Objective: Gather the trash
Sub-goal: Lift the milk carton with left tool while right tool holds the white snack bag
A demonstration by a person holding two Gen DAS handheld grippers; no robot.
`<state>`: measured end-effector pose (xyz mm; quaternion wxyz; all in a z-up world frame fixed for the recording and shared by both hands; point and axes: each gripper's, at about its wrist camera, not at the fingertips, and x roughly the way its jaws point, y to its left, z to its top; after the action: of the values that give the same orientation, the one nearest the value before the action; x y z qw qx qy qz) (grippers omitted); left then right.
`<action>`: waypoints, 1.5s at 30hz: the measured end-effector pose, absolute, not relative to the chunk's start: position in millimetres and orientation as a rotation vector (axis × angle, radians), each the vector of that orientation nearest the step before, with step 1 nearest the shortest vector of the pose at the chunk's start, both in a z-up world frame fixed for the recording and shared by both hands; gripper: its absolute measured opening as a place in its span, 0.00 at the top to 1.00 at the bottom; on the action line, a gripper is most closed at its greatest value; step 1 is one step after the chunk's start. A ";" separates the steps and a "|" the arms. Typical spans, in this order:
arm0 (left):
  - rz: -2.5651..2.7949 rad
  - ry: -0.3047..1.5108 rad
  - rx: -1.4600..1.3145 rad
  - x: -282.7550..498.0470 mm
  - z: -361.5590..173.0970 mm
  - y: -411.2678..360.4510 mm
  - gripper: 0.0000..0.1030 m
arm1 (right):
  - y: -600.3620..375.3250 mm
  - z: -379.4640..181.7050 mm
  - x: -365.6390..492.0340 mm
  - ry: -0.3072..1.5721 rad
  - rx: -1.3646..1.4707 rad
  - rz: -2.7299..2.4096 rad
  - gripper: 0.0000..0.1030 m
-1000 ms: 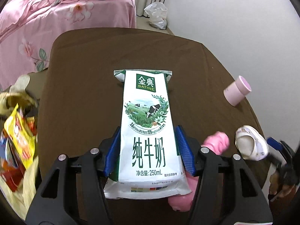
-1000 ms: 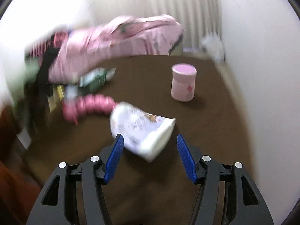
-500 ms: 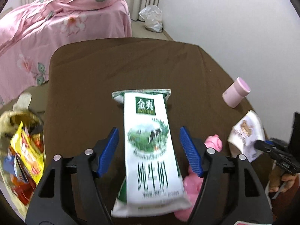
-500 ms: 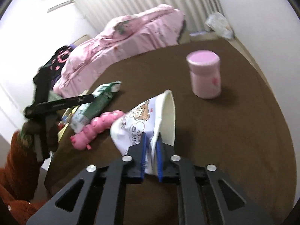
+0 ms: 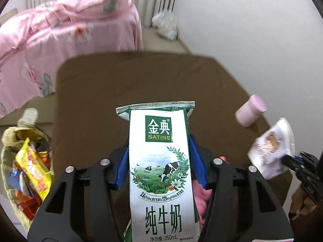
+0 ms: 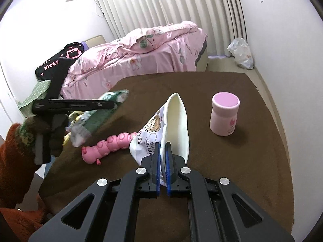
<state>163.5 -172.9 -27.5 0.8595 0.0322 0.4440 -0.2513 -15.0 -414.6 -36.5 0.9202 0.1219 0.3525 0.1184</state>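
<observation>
My left gripper [image 5: 159, 161] is shut on a green and white milk carton [image 5: 159, 161] and holds it above the brown table [image 5: 125, 80]. The carton also shows in the right wrist view [image 6: 97, 117], held in the left gripper [image 6: 72, 105]. My right gripper [image 6: 162, 151] is shut on a flattened white paper cup [image 6: 171, 121] with a cartoon print, lifted off the table; the cup shows at the right of the left wrist view [image 5: 272, 151]. A trash bag [image 5: 26, 167] with snack wrappers sits off the table's left edge.
A pink caterpillar toy [image 6: 109, 145] lies on the table left of the cup. A pink bottle [image 6: 224, 114] stands upright at the right. A pink bed [image 6: 141, 46] and a white plastic bag [image 6: 241, 53] lie beyond the table.
My right gripper closed on the paper cup and lifted it. My left gripper opened around the milk carton, then shut on it again and raised it.
</observation>
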 end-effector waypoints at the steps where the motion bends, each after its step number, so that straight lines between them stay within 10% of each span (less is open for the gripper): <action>1: -0.534 0.904 0.051 154.6 -19.9 -166.7 0.51 | -413.0 -33.9 -14.7 0.720 0.245 0.243 0.94; 25: -0.561 1.027 0.027 87.8 -55.5 -129.1 0.51 | -367.1 -15.2 -17.5 0.702 0.123 0.260 0.94; 29: -0.544 0.997 0.041 91.4 -45.2 -126.3 0.78 | -370.6 -14.9 -18.4 0.696 0.132 0.252 0.94; 32: -0.552 0.966 0.035 89.8 -35.0 -124.1 0.79 | -370.0 -13.7 -19.5 0.691 0.126 0.247 0.94; 34: -0.558 0.968 0.063 90.0 -33.6 -128.2 0.72 | -368.8 -13.7 -19.1 0.691 0.128 0.248 0.94; 36: -0.585 1.017 0.088 92.2 -40.0 -135.6 0.41 | -369.4 -14.2 -19.3 0.690 0.132 0.250 0.94; 45: -0.482 1.080 0.162 114.7 -69.1 -150.4 0.42 | -374.4 -30.3 -18.8 0.719 0.145 0.250 0.94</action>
<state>114.7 -150.4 -69.1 0.8270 0.0765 0.5087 -0.2270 -18.8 -374.4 -30.3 0.9258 0.0706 0.3508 0.1221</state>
